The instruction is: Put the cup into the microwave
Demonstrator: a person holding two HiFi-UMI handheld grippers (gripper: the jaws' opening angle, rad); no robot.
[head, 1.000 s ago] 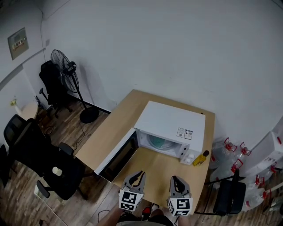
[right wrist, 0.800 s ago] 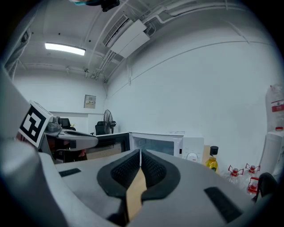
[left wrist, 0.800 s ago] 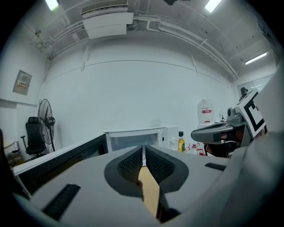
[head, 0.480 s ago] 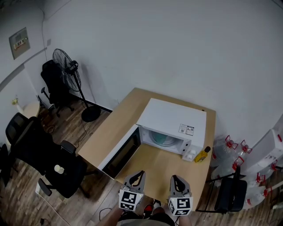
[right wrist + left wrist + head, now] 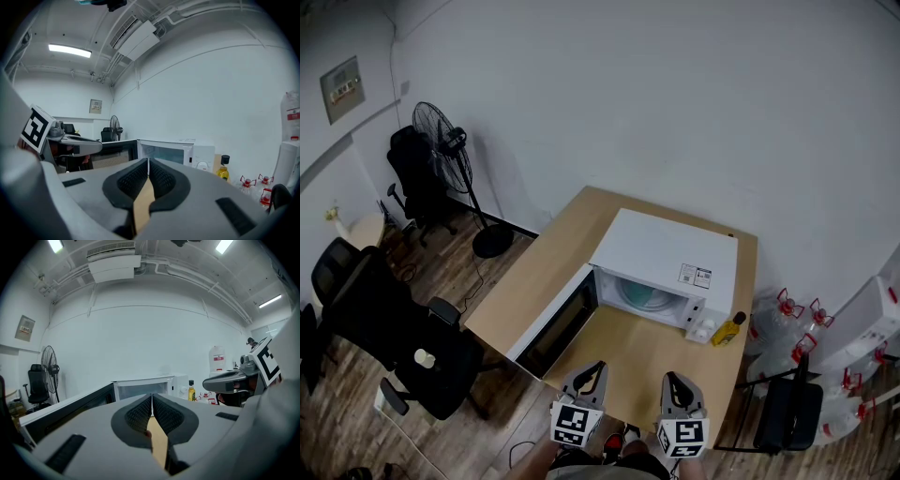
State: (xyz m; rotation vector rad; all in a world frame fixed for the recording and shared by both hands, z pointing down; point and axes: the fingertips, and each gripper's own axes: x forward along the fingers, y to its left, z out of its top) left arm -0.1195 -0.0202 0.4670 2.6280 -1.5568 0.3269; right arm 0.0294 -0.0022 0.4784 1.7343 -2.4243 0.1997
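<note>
Left gripper (image 5: 598, 367), right gripper (image 5: 671, 378) closed, facing open microwave (image 5: 666, 253); bottle (image 5: 728, 330) beside it

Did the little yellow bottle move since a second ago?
No. The yellow bottle still stands beside the right front corner of the microwave, just as before. Only the whole head view shifted a little.

Nothing legible here — the sticker (image 5: 695, 276) on the microwave (image 5: 656, 246) top is too small, print on the wall panel (image 5: 342, 89) too blurred.
</note>
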